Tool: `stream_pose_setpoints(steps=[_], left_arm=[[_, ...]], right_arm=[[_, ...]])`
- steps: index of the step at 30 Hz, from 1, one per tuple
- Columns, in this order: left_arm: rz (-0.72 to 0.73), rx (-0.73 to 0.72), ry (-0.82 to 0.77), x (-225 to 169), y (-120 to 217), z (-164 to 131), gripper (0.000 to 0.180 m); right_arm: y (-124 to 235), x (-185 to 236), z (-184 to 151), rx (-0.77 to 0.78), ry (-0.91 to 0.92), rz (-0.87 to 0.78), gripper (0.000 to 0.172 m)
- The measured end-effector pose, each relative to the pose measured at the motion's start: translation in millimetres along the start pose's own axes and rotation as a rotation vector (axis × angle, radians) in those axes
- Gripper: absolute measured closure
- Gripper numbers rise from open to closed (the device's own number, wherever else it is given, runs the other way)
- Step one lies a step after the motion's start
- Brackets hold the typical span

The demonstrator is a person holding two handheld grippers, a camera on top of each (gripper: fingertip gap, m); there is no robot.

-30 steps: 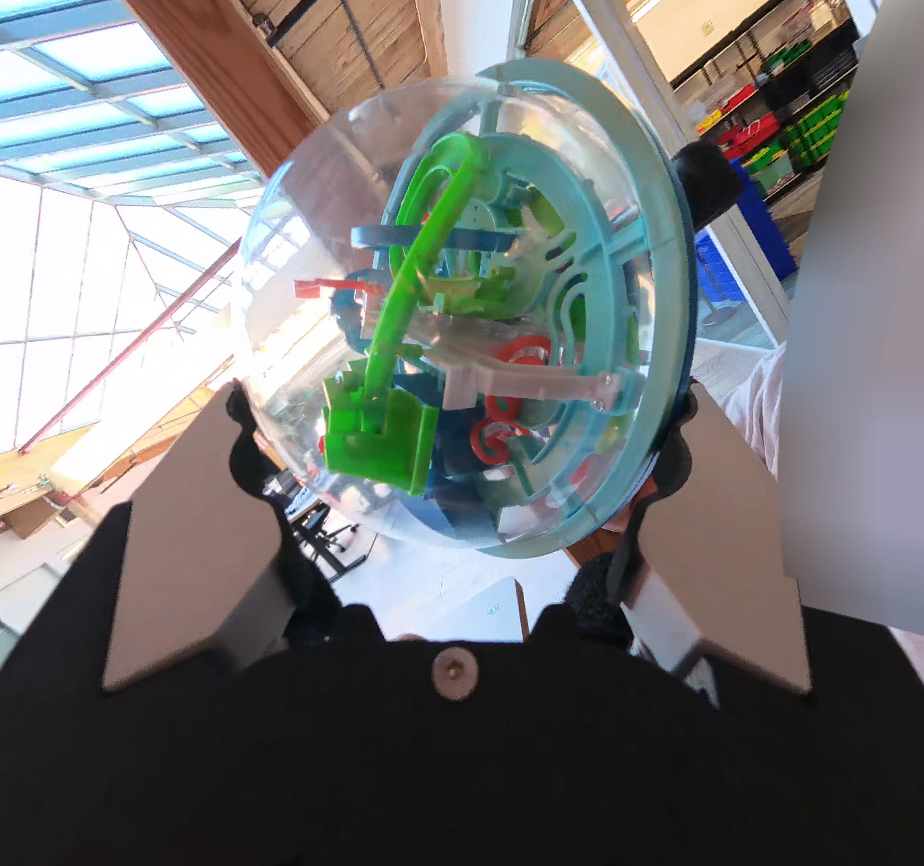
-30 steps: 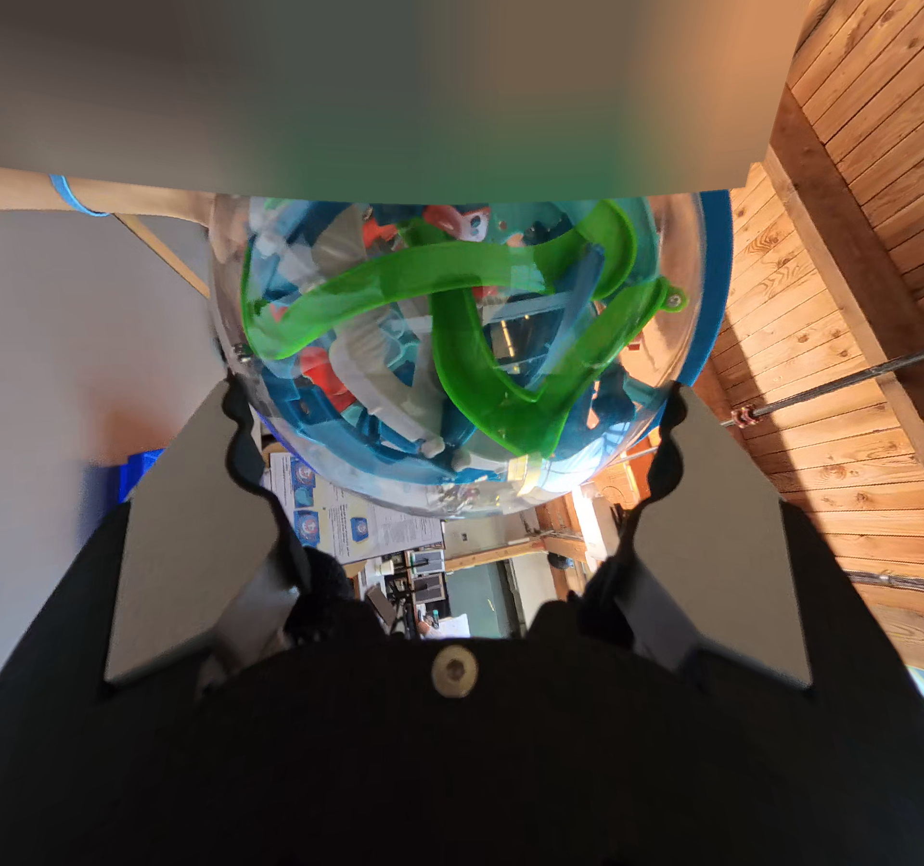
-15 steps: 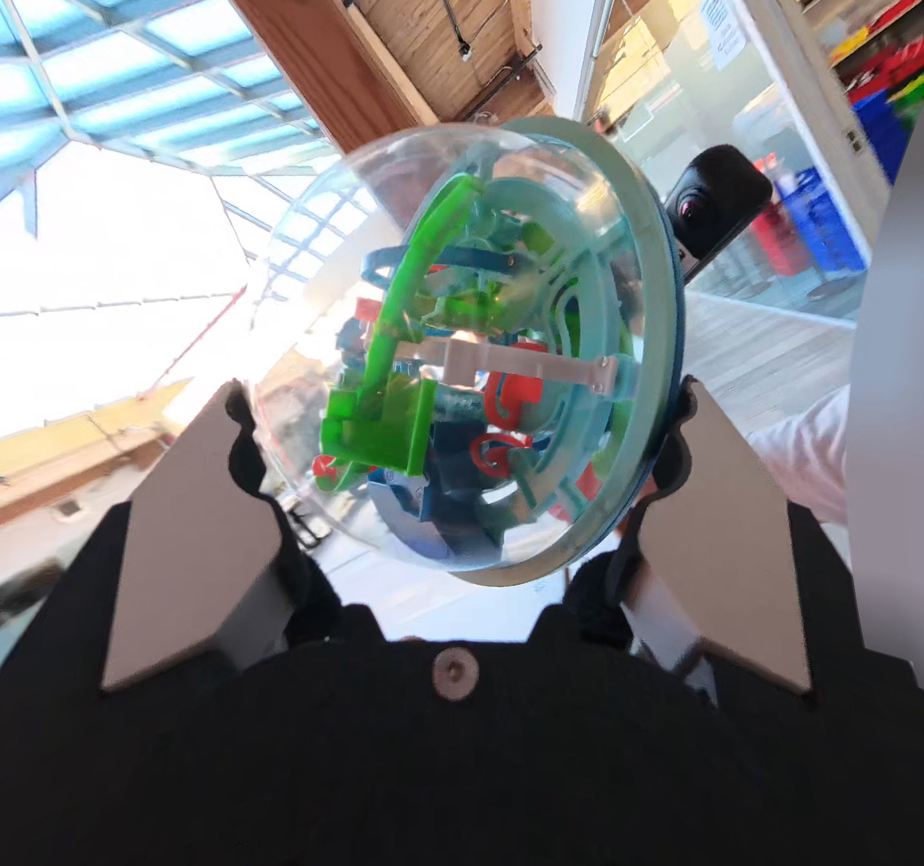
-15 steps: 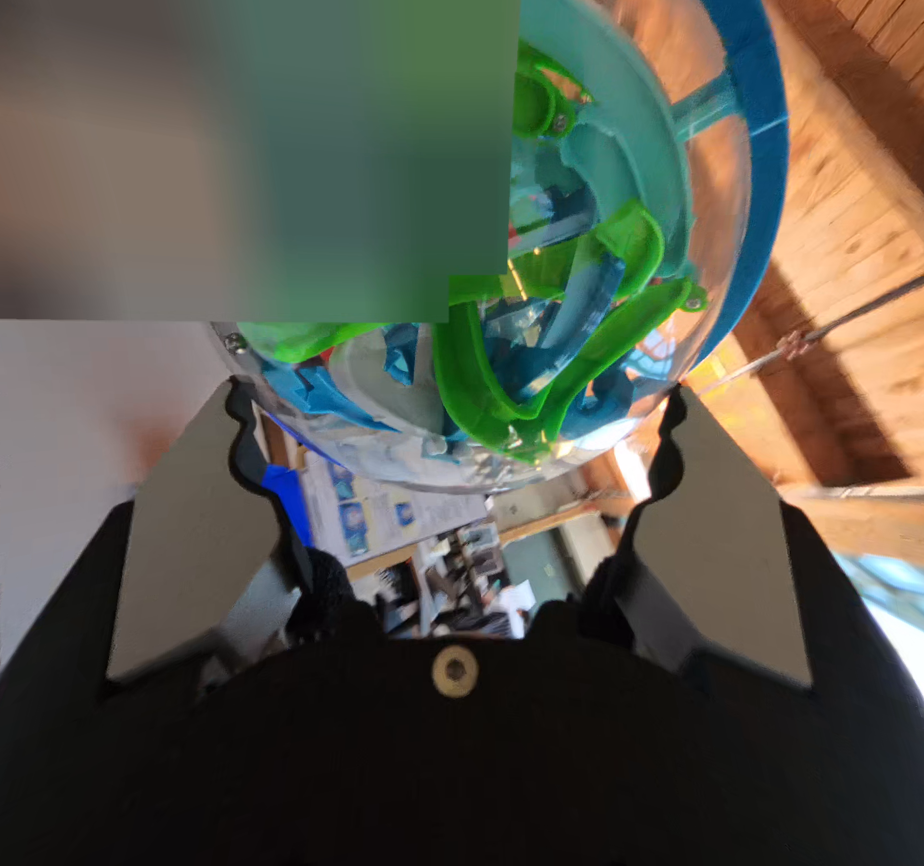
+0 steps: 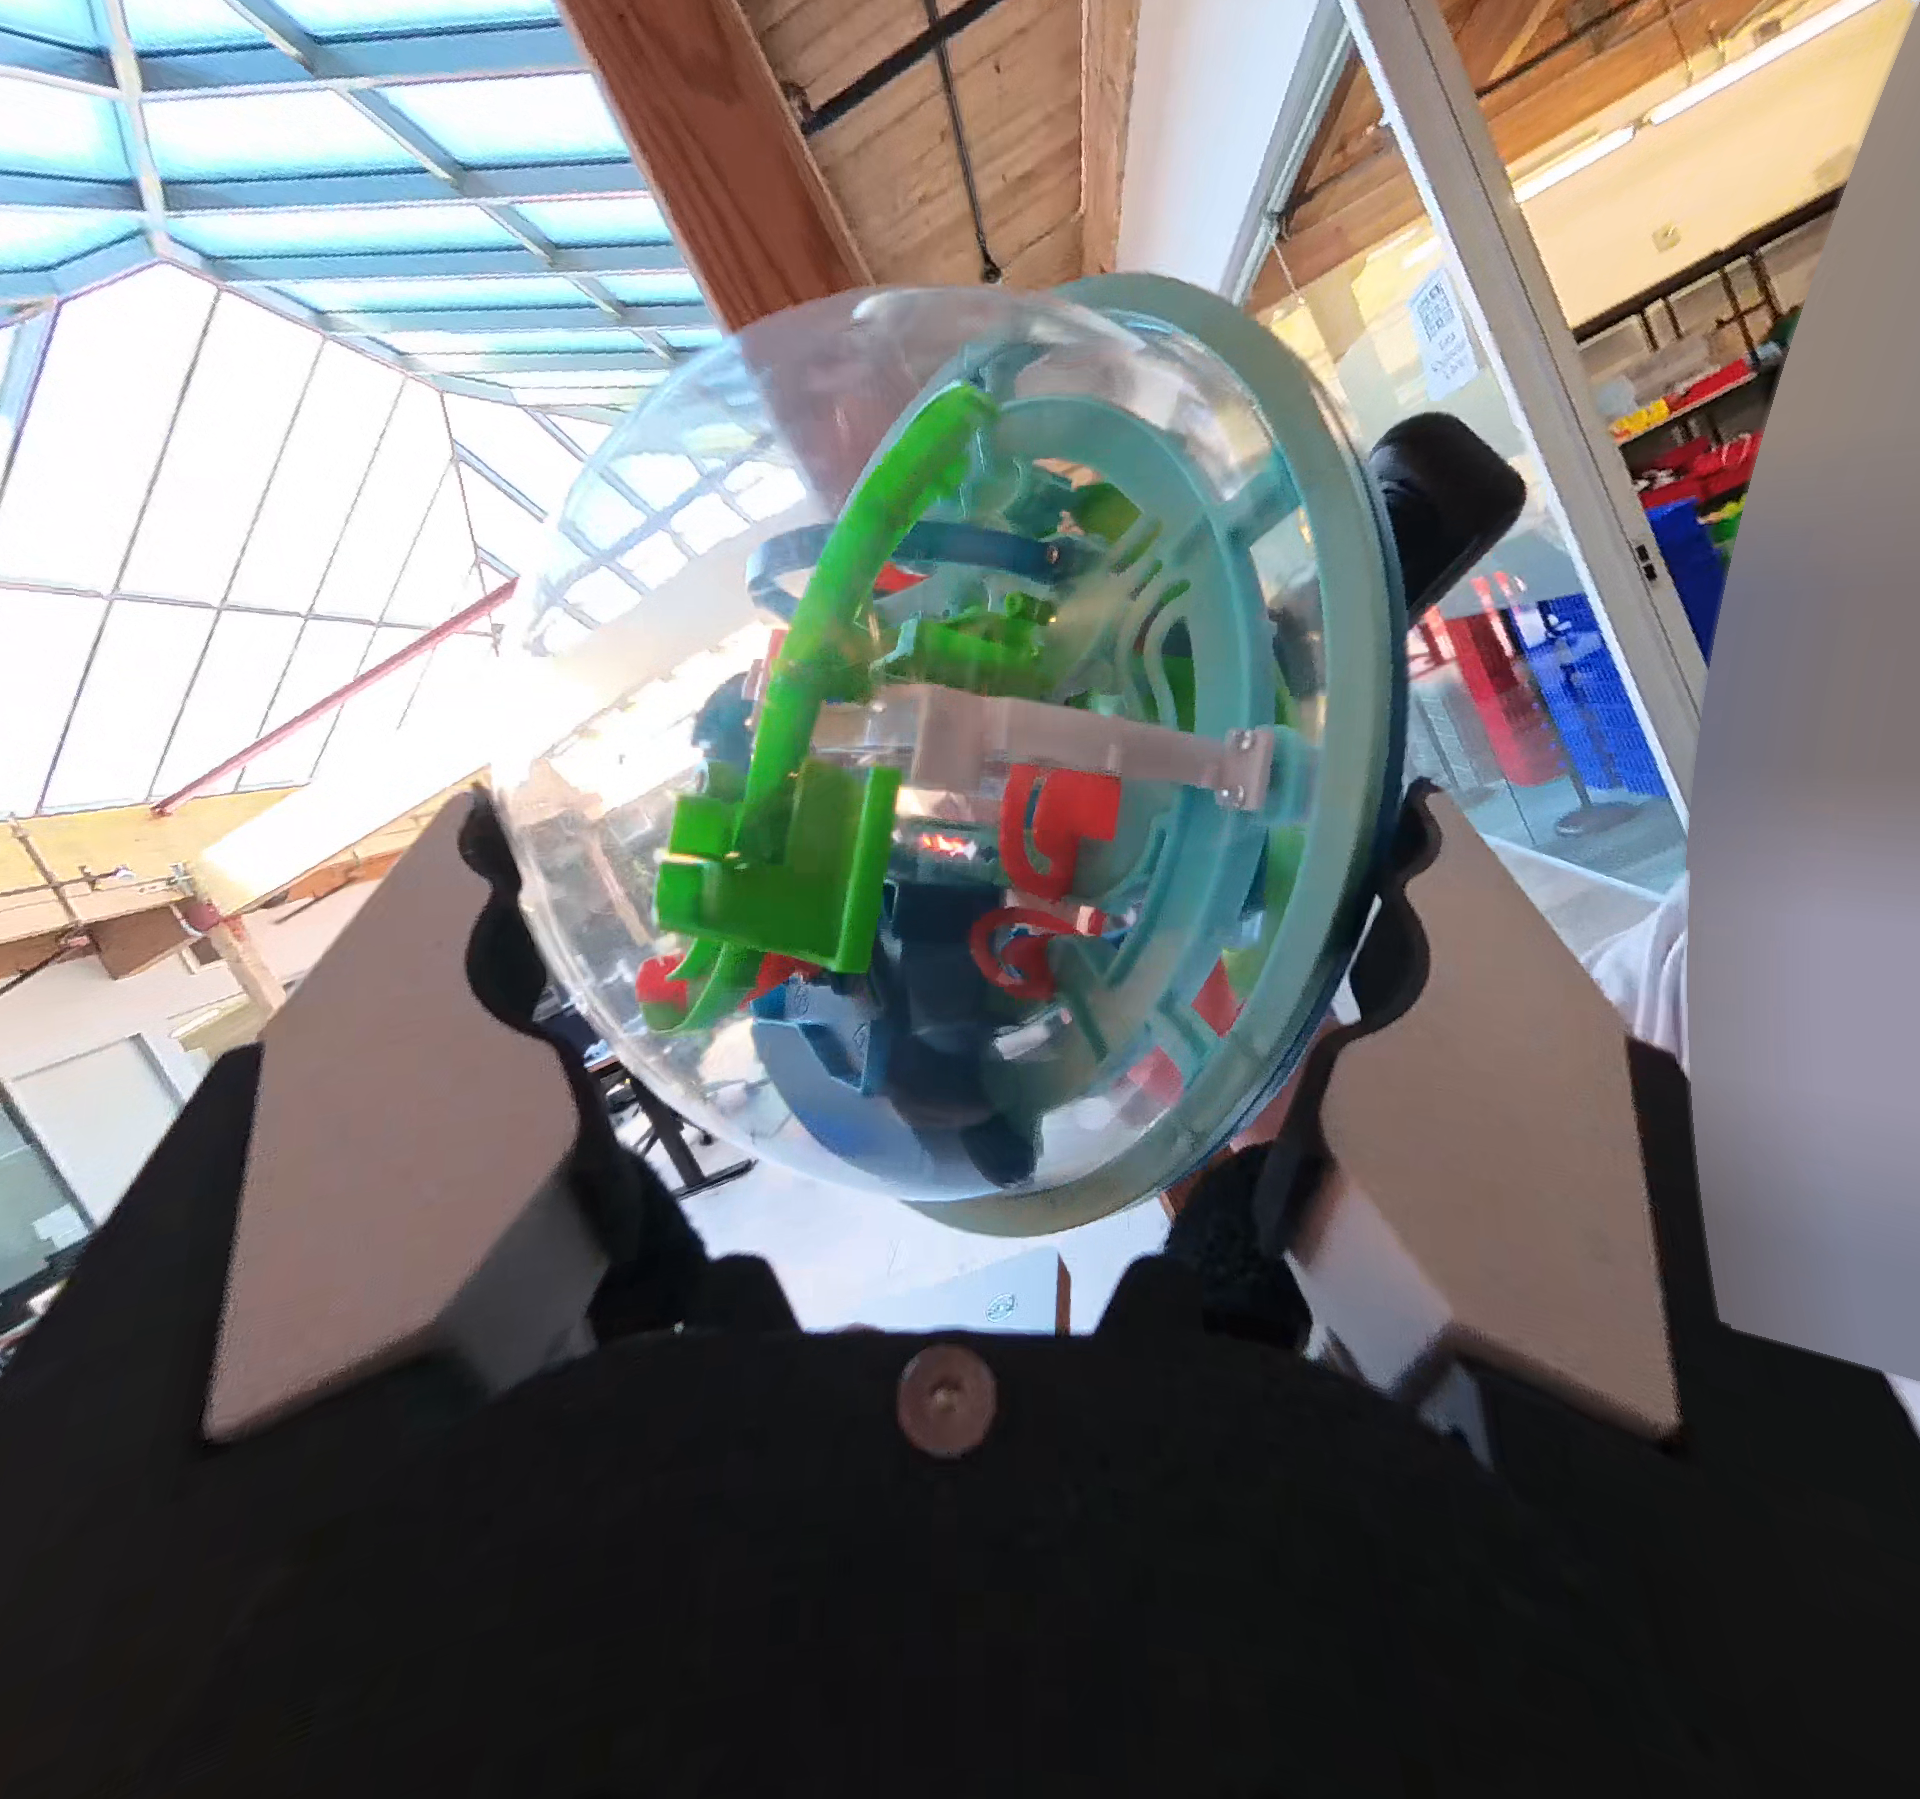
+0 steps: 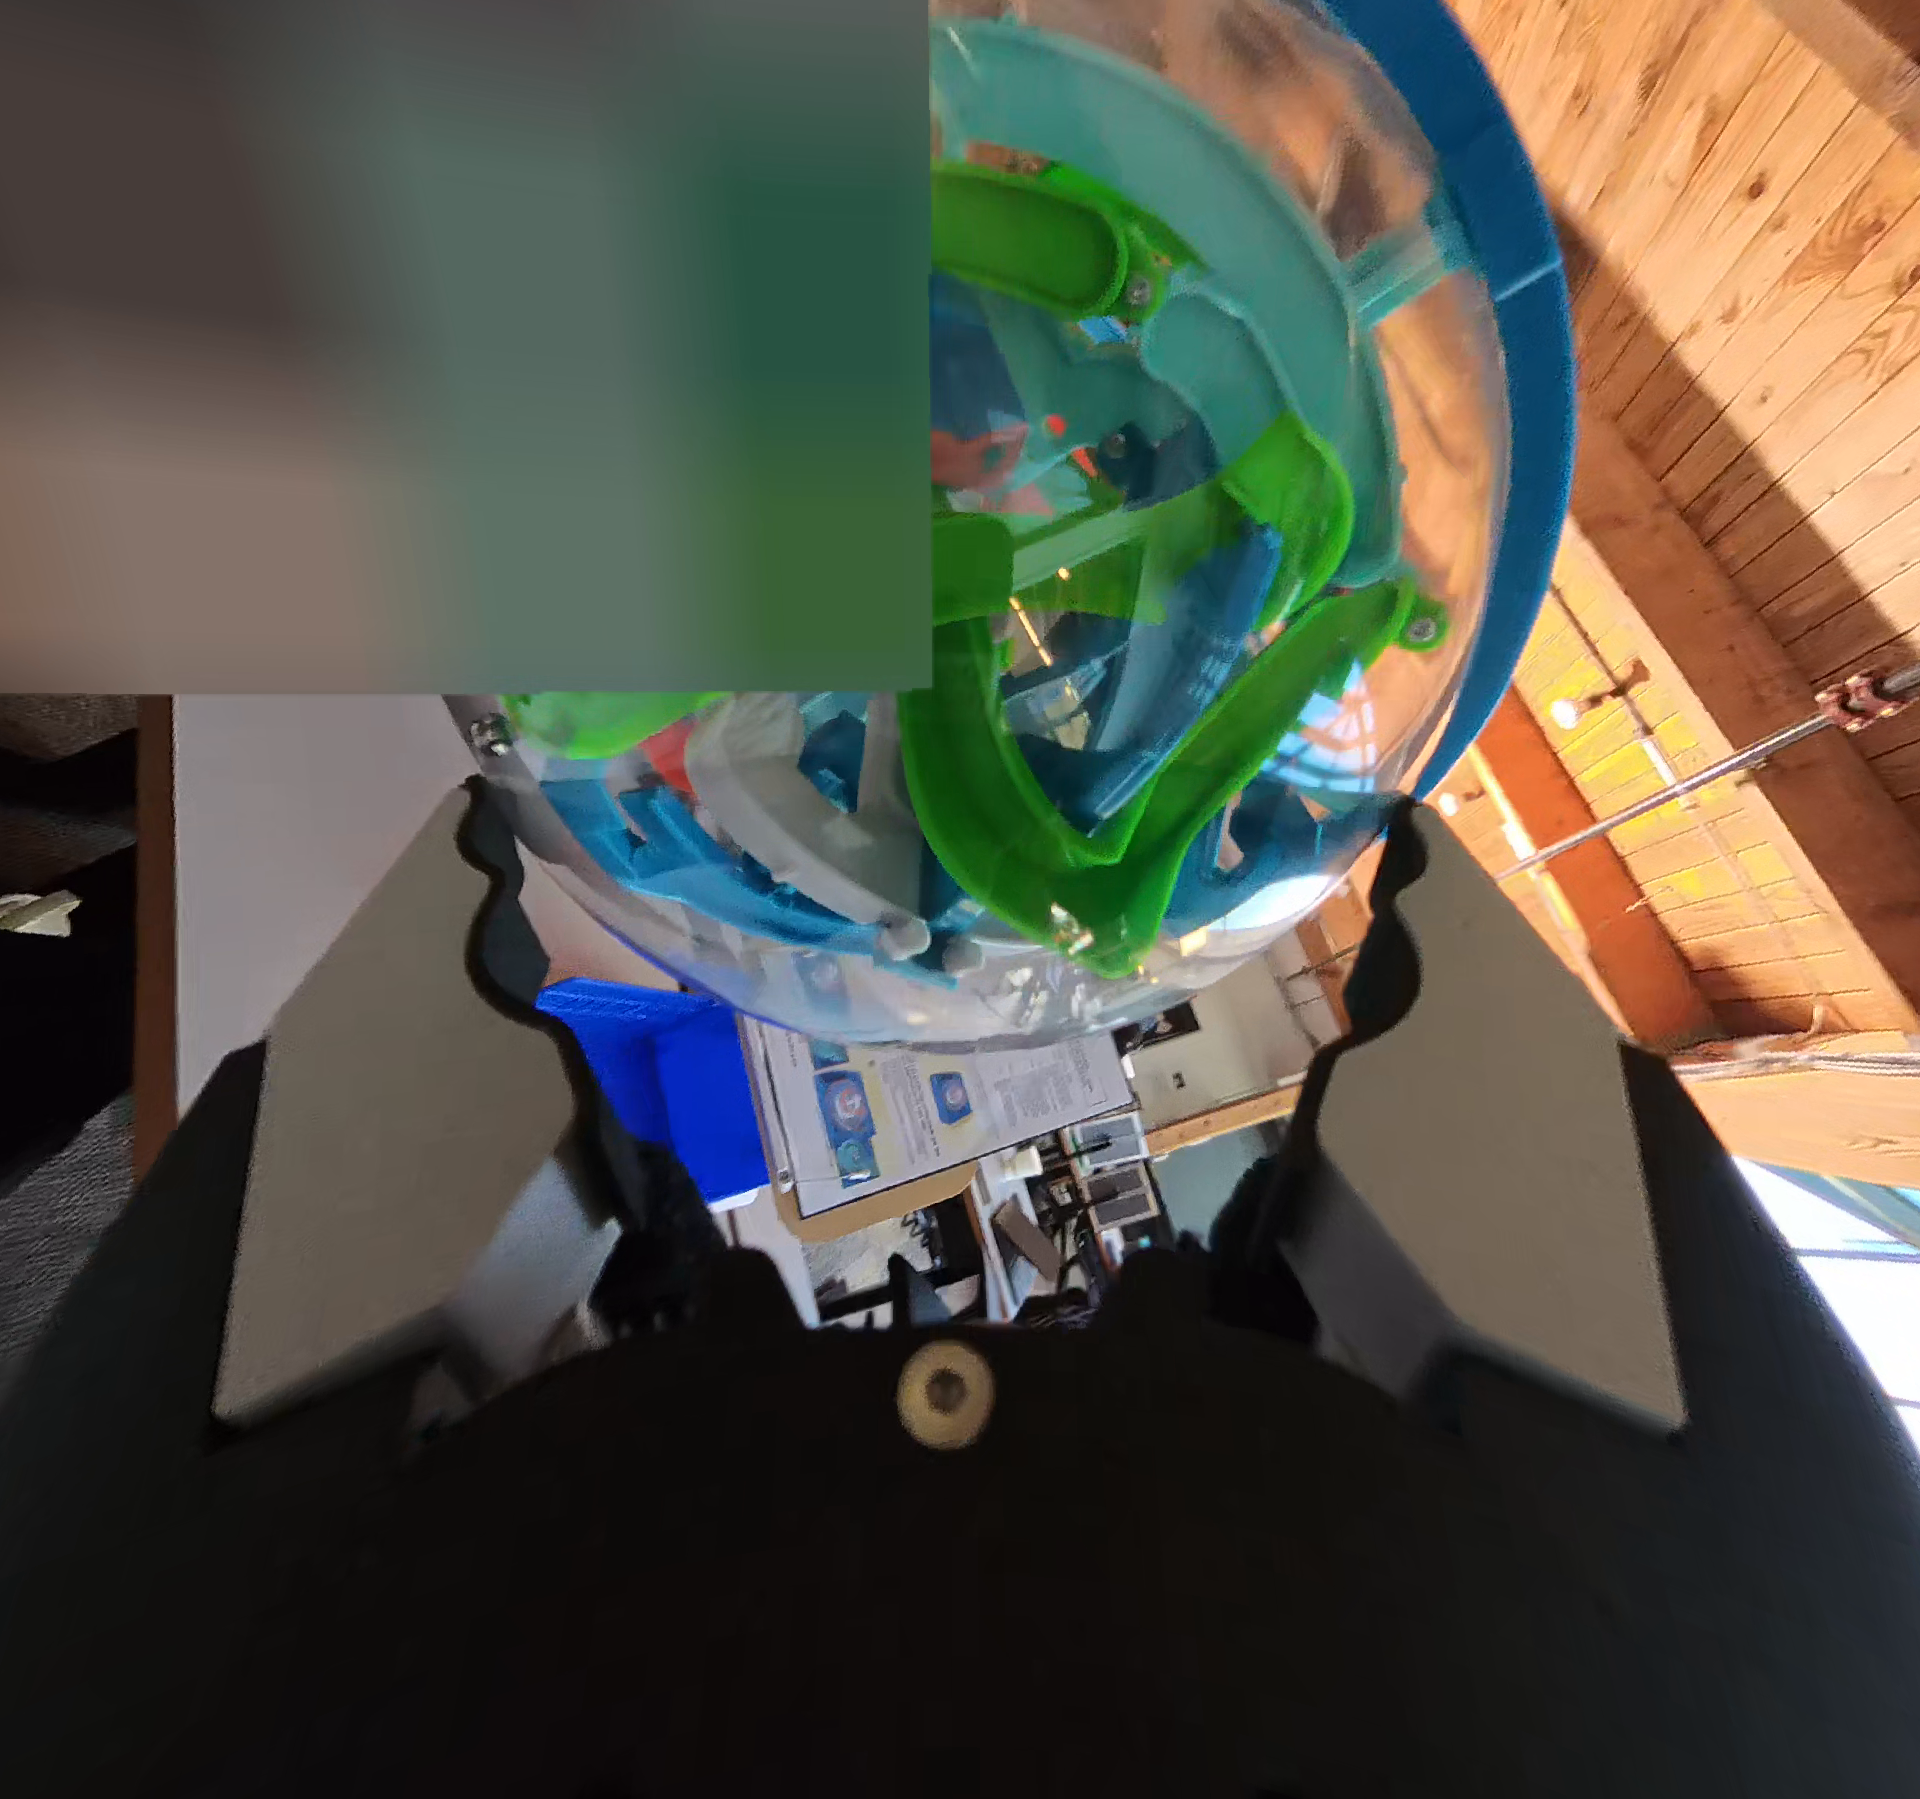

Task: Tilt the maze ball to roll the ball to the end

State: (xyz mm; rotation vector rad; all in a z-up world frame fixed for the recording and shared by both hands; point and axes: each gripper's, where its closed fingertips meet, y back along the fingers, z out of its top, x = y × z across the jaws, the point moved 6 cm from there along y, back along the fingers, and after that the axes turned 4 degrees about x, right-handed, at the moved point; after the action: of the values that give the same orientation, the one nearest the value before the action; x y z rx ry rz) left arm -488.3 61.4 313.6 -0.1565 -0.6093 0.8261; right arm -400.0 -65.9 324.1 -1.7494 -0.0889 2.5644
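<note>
The maze ball (image 5: pixel 935 762) is a clear sphere with green, blue, teal and red tracks inside and a ring around its middle. It is held up in the air between both grippers. My left gripper (image 5: pixel 951 876) is shut on it: one pad (image 5: pixel 499 918) presses the clear dome, the other (image 5: pixel 1392 918) presses the ring's edge. In the right wrist view the ball (image 6: pixel 1143 606) fills the upper middle, and my right gripper (image 6: pixel 940 876) is shut on its lower dome, with pads (image 6: pixel 499 897) touching at both sides. The small ball inside does not show clearly.
The right gripper's black body (image 5: pixel 1444 513) shows behind the ball. A wooden ceiling (image 5: pixel 935 35) and skylight (image 5: pixel 260 191) lie beyond. A white sleeve (image 5: pixel 1642 970) is at the right. A blue bin (image 6: pixel 665 1074) and a printed sheet (image 6: pixel 935 1105) lie below the ball.
Both grippers have turned together with the maze ball still gripped. In the right wrist view the blue ring has swung up along the right. The grasp has not shifted.
</note>
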Motion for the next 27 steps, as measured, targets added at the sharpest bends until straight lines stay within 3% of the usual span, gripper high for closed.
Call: stream_pose_setpoints(steps=[4, 11, 15, 21, 27], left_arm=[[0.058, 0.035, 0.127, 14.5, 17.6, -51.3, 0.024], [0.127, 0.235, 0.697, 55.3, 51.7, -241.1, 0.024], [0.16, 0.315, 0.888, 58.3, 72.7, -321.2, 0.024], [0.175, 0.39, 1.051, 53.6, 101.3, -393.3, 0.024], [0.157, 0.41, 1.14, 49.3, 122.8, -424.9, 0.025]], right_arm=[[-25.5, 26.6, -35.7, 0.083, -0.108, 0.083, 0.017], [-83.3, 131.1, -187.8, 0.144, -0.59, 0.334, 0.017], [-104.1, 187.4, -249.7, 0.164, -0.781, 0.432, 0.018], [-122.6, 247.2, -298.2, 0.187, -0.894, 0.523, 0.018], [-135.3, 281.1, -315.9, 0.215, -0.965, 0.568, 0.016]])
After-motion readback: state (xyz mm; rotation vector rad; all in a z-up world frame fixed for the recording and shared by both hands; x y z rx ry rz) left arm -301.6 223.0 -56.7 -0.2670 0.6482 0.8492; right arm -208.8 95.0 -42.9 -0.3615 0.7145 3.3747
